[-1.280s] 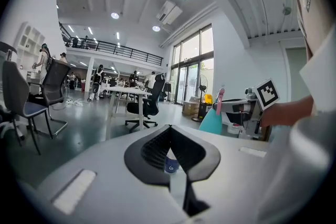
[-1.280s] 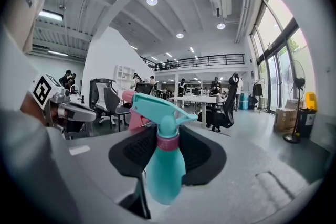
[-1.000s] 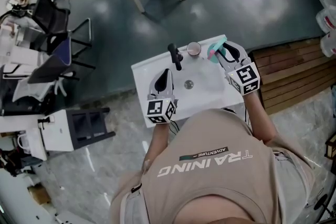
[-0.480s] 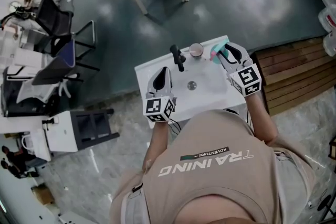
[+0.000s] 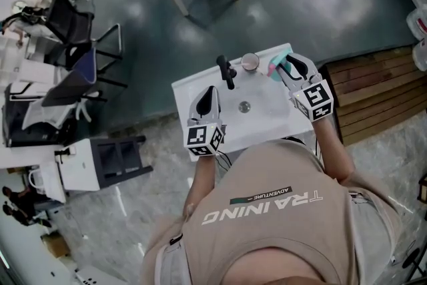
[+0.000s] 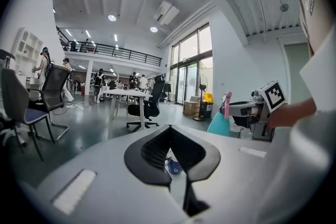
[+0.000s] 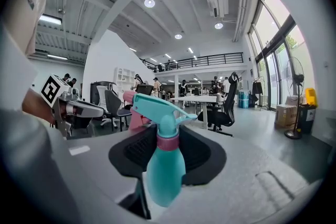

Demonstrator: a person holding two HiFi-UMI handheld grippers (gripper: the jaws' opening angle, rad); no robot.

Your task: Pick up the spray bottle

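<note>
A teal spray bottle (image 7: 165, 165) with a pink collar and teal trigger head stands upright between the pads of my right gripper (image 7: 168, 149), which is shut on its body. From the head view the bottle (image 5: 273, 67) sits at the far right corner of the white table (image 5: 267, 123), at the tip of the right gripper (image 5: 288, 65). My left gripper (image 5: 206, 98) hovers over the table's near left part, fingertips together and holding nothing. In the left gripper view the bottle (image 6: 219, 123) shows at the right, beyond the left gripper (image 6: 170, 131).
A black upright handle (image 5: 225, 71) and a small round cup (image 5: 250, 61) stand at the table's far edge, left of the bottle. A small round disc (image 5: 244, 105) lies mid-table. Wooden decking (image 5: 373, 90) is to the right, office chairs (image 5: 73, 43) to the left.
</note>
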